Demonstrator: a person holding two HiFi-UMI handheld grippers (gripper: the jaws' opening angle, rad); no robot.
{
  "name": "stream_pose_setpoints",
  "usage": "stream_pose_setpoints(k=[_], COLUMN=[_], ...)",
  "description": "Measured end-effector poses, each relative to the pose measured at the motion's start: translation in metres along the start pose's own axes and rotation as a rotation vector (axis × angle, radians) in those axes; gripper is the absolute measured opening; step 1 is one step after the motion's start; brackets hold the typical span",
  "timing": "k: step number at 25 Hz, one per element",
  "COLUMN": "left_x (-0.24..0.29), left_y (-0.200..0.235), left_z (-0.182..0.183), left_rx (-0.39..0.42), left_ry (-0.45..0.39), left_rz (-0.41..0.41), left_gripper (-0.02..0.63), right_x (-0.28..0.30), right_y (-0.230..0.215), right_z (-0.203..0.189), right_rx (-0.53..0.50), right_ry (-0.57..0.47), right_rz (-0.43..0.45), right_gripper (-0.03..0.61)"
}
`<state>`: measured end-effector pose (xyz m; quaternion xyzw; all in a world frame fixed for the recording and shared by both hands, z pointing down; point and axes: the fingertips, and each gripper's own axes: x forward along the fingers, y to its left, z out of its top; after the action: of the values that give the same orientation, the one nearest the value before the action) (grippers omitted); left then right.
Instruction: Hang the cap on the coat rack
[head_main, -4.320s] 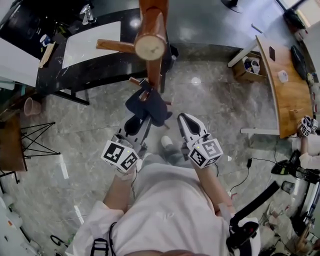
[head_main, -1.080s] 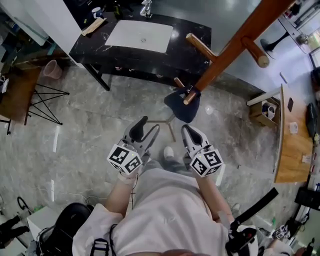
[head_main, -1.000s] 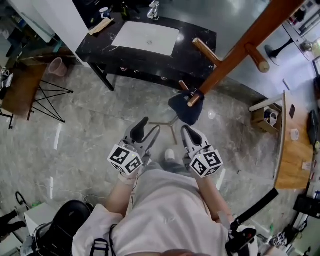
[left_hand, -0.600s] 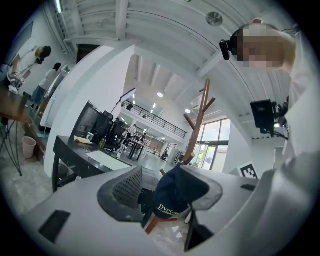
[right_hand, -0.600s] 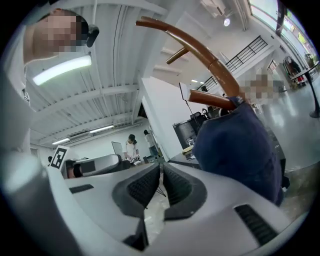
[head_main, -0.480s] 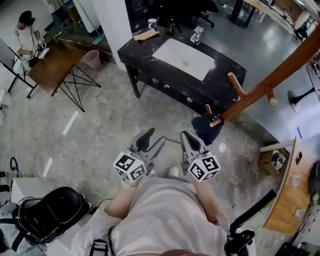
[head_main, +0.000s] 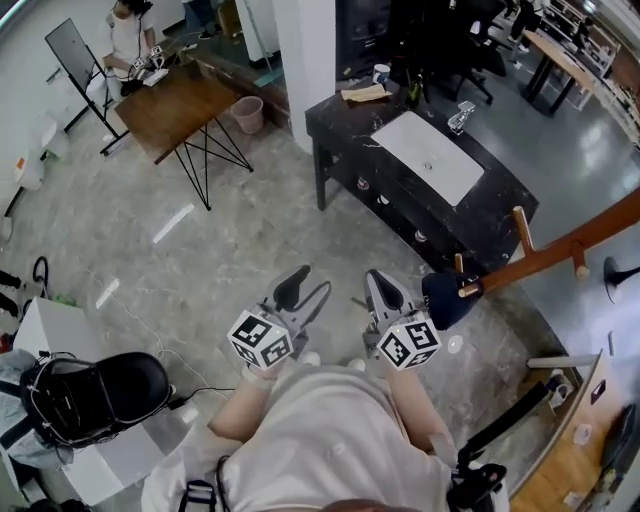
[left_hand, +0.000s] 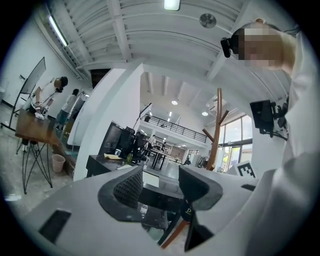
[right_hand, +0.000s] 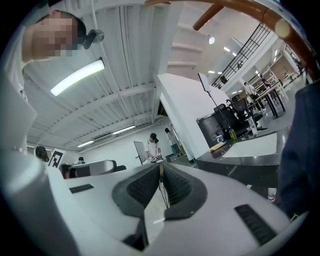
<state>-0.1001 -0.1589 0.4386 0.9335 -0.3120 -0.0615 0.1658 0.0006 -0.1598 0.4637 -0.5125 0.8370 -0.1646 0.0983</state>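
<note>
The cap (head_main: 446, 300) is seen hung on the rack (head_main: 560, 250), so the task is judged done; the left gripper (head_main: 306, 291) is held with jaws apart, the right gripper (head_main: 379, 290) with jaws together, both empty

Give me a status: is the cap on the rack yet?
Done: the dark cap hangs from a lower peg of the wooden coat rack.
In hand: nothing. The left claw is open and empty, and the right claw is shut on nothing. Neither touches the cap.
Left: no step looks outstanding, and the job appears complete.
</note>
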Motion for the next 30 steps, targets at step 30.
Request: stream_pose_setpoints(k=[30], left_x=[-0.113], left_y=[0.069], left_z=[0.003], left_rx=[-0.047], left_ry=[-0.102], left_rz=[0.289], left_gripper=[0.139], right_x=[0.076], right_y=[0.116], right_z=[-0.063], right_rx=[-0.036], right_ry=[0.149], right_rz=[0.339], right_gripper=[0.037])
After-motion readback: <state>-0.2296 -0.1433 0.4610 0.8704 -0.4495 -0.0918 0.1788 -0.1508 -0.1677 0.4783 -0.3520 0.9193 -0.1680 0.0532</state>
